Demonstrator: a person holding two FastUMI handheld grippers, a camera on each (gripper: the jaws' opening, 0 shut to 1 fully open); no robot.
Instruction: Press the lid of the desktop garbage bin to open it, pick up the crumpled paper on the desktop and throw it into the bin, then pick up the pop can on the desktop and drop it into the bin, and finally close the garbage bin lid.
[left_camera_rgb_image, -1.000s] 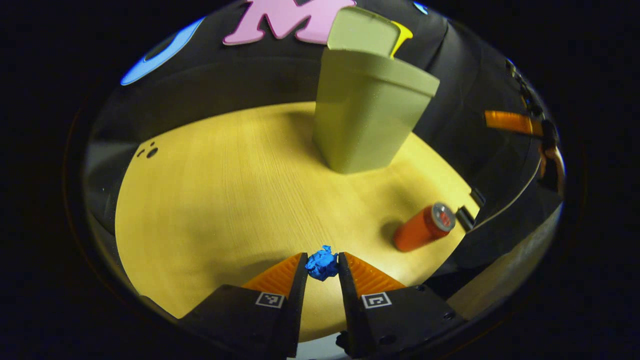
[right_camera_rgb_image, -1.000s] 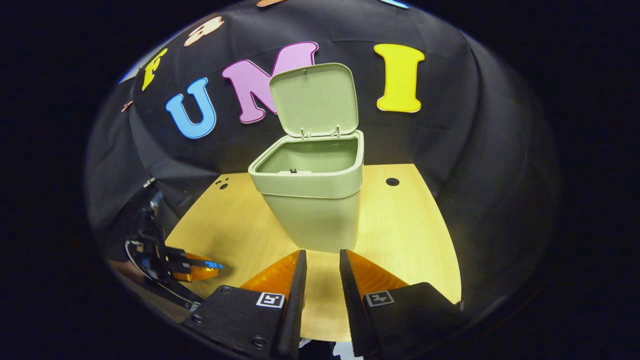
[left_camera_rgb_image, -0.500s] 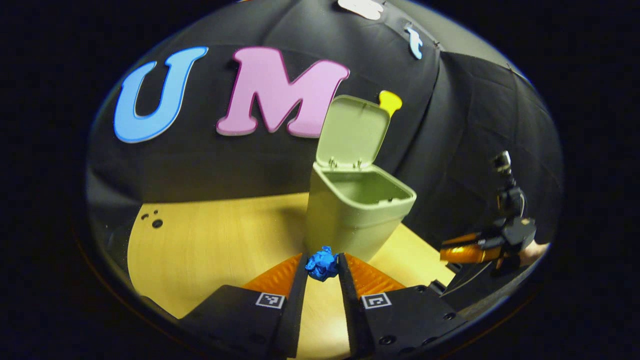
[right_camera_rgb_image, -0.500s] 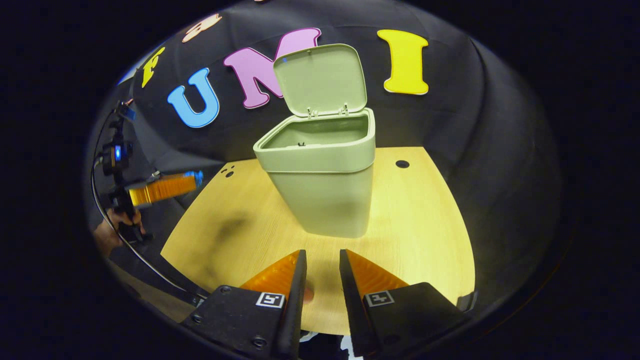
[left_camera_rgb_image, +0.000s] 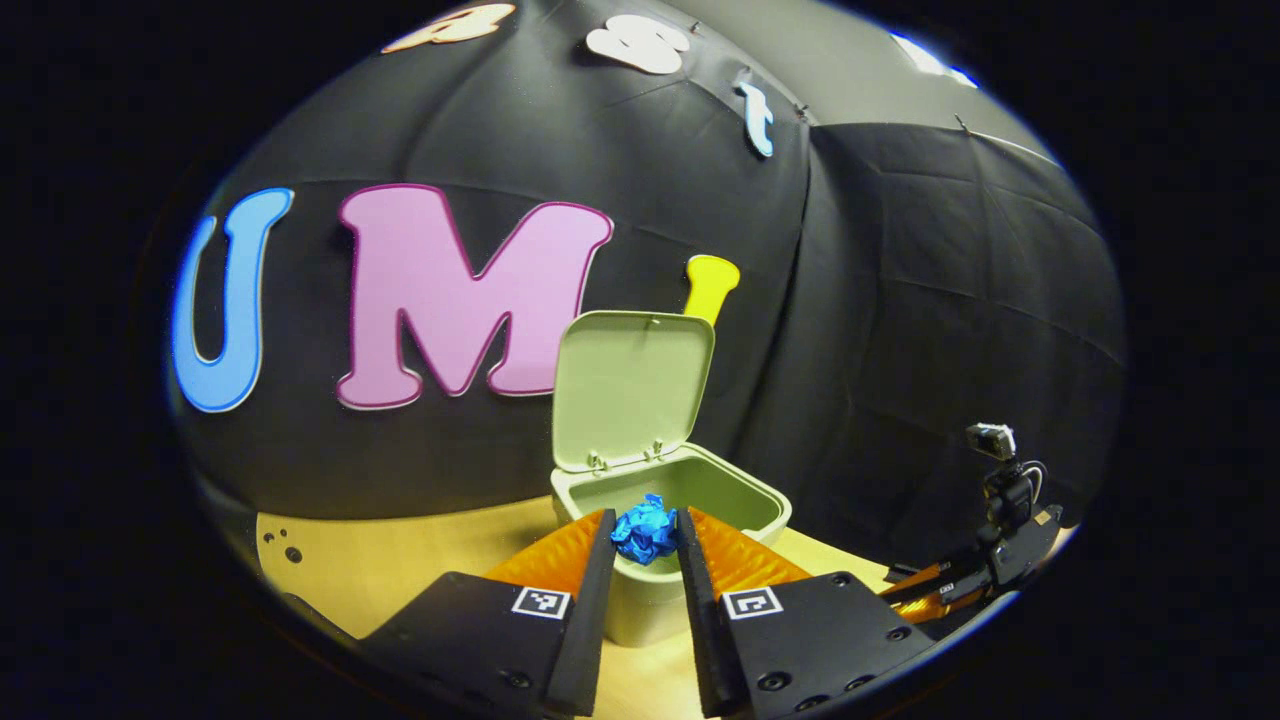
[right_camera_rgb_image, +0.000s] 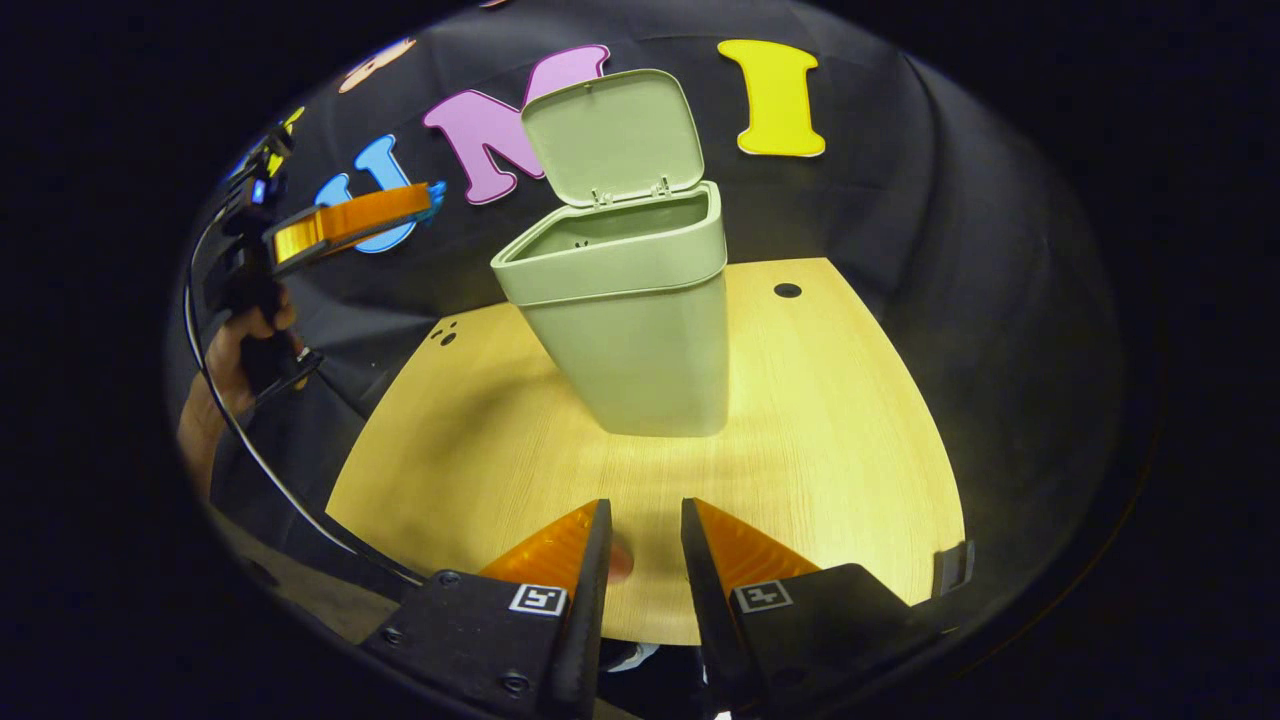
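Crumpled paper (left_camera_rgb_image: 645, 531): a small blue wad pinched between the two fingers of the left gripper (left_camera_rgb_image: 645, 540), right at the fingertips, and seen against the bin's open mouth just ahead.
Paper's axis: roughly round, with no clear long axis or facing.
Why held so: the tip pinch leaves the wad free to fall cleanly once the fingers part, judging by the task.
Left gripper: pressed onto the paper from both sides, aimed forward at the bin's near rim; in the right gripper view it hangs raised to that gripper's upper left (right_camera_rgb_image: 350, 222), a hand (right_camera_rgb_image: 235, 350) on its handle.
Garbage bin (right_camera_rgb_image: 625, 320): upright on the counter (right_camera_rgb_image: 820, 440), long axis vertical, mouth upward.
Lid (right_camera_rgb_image: 610, 135): hinged up at the bin's far edge, leaving the opening clear for the drop.
Right gripper (right_camera_rgb_image: 643, 545): low over the counter's near part, well short of the bin, fingers parted a little with nothing gripped.
Step in hand: likely carrying the paper over the mouth for release.
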